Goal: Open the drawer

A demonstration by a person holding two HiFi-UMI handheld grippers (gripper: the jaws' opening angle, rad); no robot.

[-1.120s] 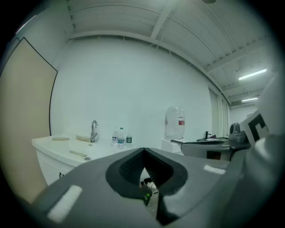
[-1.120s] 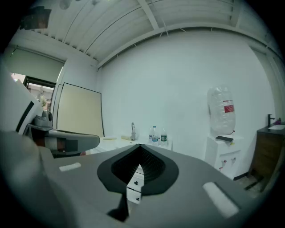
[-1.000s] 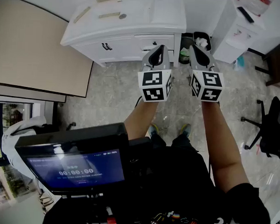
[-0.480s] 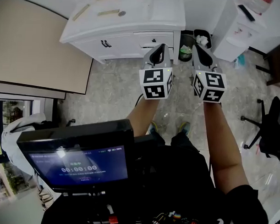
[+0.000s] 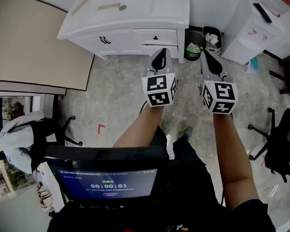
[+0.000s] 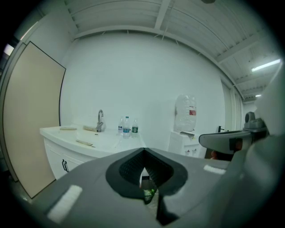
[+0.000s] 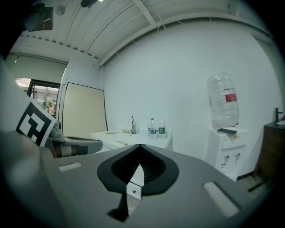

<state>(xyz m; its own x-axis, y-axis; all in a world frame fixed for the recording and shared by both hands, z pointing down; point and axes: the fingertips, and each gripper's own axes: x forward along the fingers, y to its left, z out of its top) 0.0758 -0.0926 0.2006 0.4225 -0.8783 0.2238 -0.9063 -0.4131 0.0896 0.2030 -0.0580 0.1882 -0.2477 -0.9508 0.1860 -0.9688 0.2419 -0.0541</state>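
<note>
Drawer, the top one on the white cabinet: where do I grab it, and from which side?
Take the small dark knob mid-front, coming straight at the drawer face from the floor side. It alone juts out of the flat front. The left tongs are shut, so open them first.

The left forearm (image 5: 137,129) and the right forearm (image 5: 233,152), both bare, stretch forward and down side by side, holding the left gripper (image 5: 161,51) and the right gripper (image 5: 205,54) level, near each other but apart, each with its jaws closed together on nothing.
</note>
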